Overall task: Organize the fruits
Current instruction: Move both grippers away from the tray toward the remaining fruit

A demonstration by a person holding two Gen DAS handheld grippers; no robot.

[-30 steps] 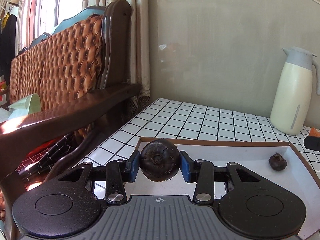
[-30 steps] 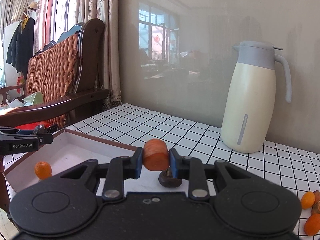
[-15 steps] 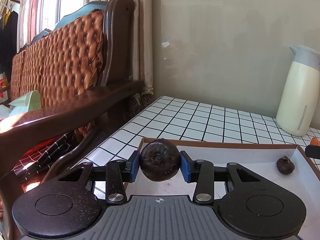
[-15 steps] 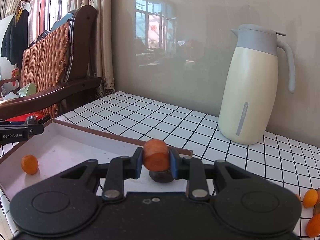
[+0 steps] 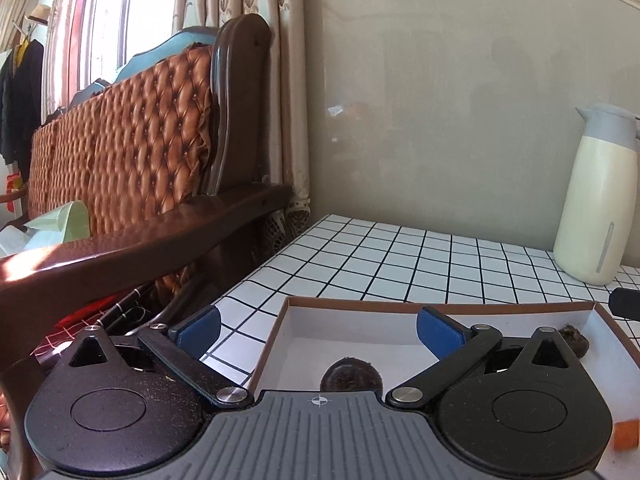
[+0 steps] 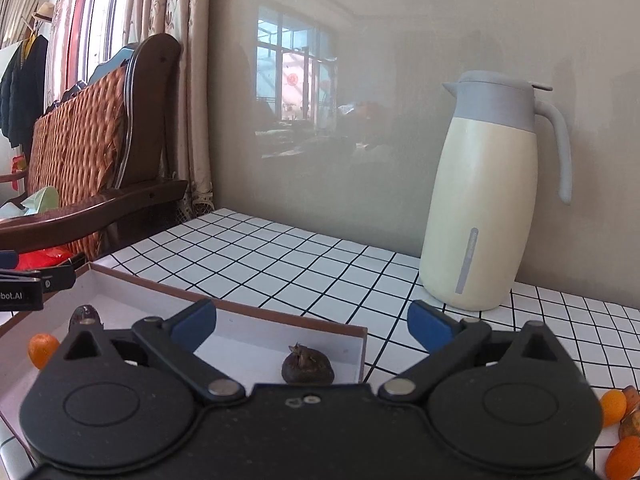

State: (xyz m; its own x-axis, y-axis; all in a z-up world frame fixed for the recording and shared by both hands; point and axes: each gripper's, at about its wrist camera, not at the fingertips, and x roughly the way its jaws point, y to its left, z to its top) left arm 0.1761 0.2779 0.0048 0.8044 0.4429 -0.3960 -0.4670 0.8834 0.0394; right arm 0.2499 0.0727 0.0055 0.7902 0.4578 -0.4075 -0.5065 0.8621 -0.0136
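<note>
Dark round fruit (image 5: 352, 374): lay on the white floor of the box, at 6 o'clock in the left wrist view, half hidden behind the tool body; nothing touched it.
Second dark fruit (image 6: 307, 369): sat in the box near its right wall, low centre of the right wrist view, free of the pads.
Carrot piece (image 5: 626, 434): orange chunk at 4 o'clock in the left wrist view, on the box floor.
Small orange fruit (image 6: 43, 350): in the box at 9 o'clock, right wrist view.
Box (image 5: 400, 307): shallow, brown-rimmed, white inside, on the tiled worktop (image 5: 400, 256).
Left tongs (image 5: 318, 330): jaws had just been opening, now spread wide, holding nothing; the round fruit lay below the gap.
Right tongs (image 6: 312, 326): jaws had just been opening, now spread wide, empty.
Loose fruits (image 6: 614, 408): orange pieces on the worktop at 4 o'clock, outside the box.
Jug (image 6: 486, 200): cream with grey lid, upright at 2 o'clock, well apart from the box.
</note>
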